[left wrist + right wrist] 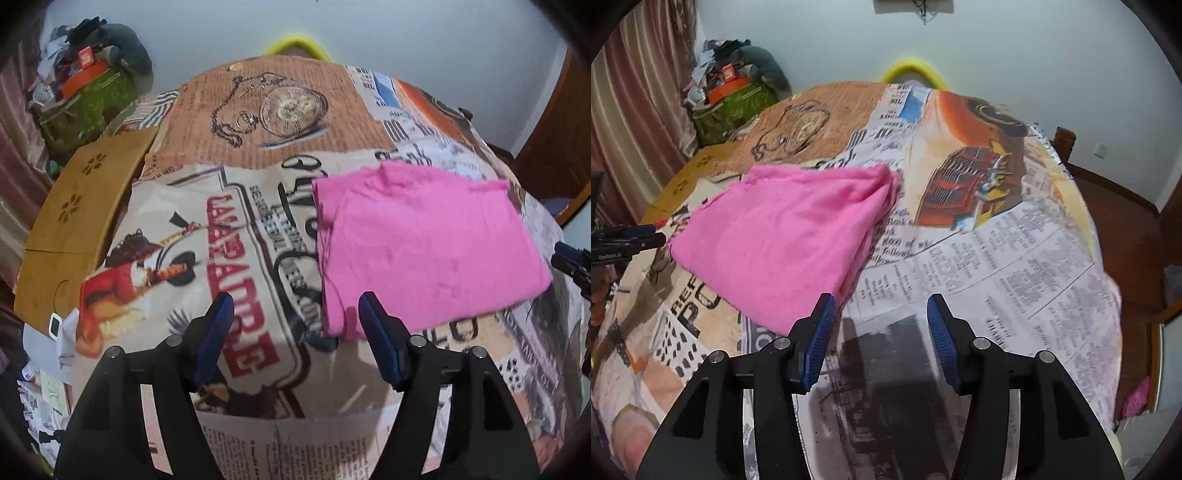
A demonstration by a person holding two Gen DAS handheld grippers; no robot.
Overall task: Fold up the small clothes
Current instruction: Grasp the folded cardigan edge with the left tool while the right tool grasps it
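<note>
I see a pink garment [424, 243] of soft, matt, slightly fuzzy cloth on a matt printed bedspread [229, 258], beside a smooth wooden board [81, 206]; my gripper pads [820, 339] look like ribbed blue rubber.

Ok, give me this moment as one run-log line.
left gripper: open, empty | right gripper: open, empty | pink garment: folded, flat on printed bedsheet, between grippers | contact: none

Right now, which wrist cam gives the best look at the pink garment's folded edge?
The right wrist view: the pink garment shows its stacked layers along the side nearest the open right gripper. The left wrist view shows the garment mostly as a flat top face, beside the open left gripper, its layers barely visible.
</note>
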